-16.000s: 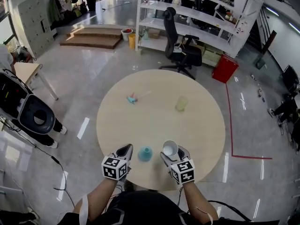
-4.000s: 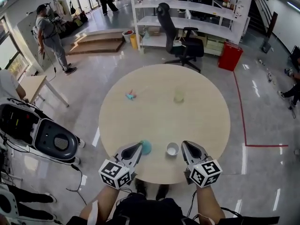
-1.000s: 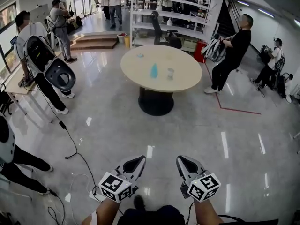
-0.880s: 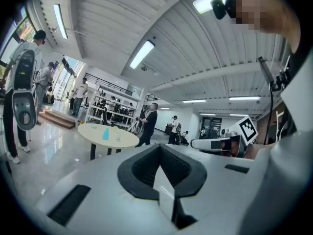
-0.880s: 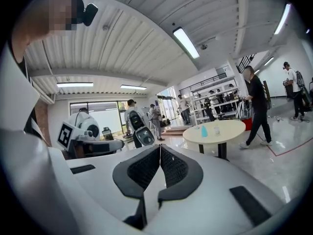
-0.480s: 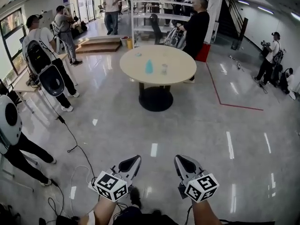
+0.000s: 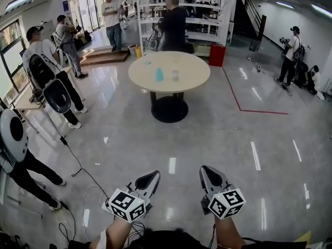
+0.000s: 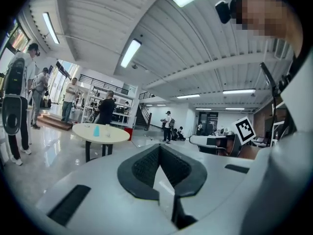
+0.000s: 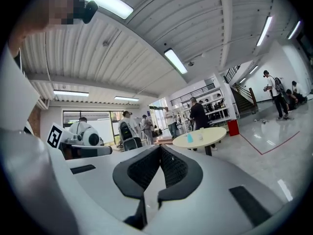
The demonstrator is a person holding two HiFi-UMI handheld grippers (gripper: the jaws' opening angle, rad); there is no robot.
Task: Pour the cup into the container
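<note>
Both claws were shut on nothing: our left gripper (image 7: 149,179) and our right gripper (image 7: 209,174) hung side by side over the glossy floor, each with its dark pads pressed together and pointing roughly level toward the round table (image 7: 193,78), which stood well apart from us.

On that table the pale cup (image 7: 175,75) stood upright just beside the blue container (image 7: 159,75), the two near but not touching. From this distance we could not tell whether the cup was full or empty, so the scene fitted a cup waiting to be poured as well as one set back down after pouring. In our judgement, nothing could be handled from where we stood.

Around us, a black cable (image 7: 78,165) snaked across the floor to our left and could catch a foot. A person in black (image 7: 174,22) stood at the table's far side, before the white shelving (image 7: 199,9). Others with gear stood at left, and red tape (image 7: 244,107) marked the floor at right.
</note>
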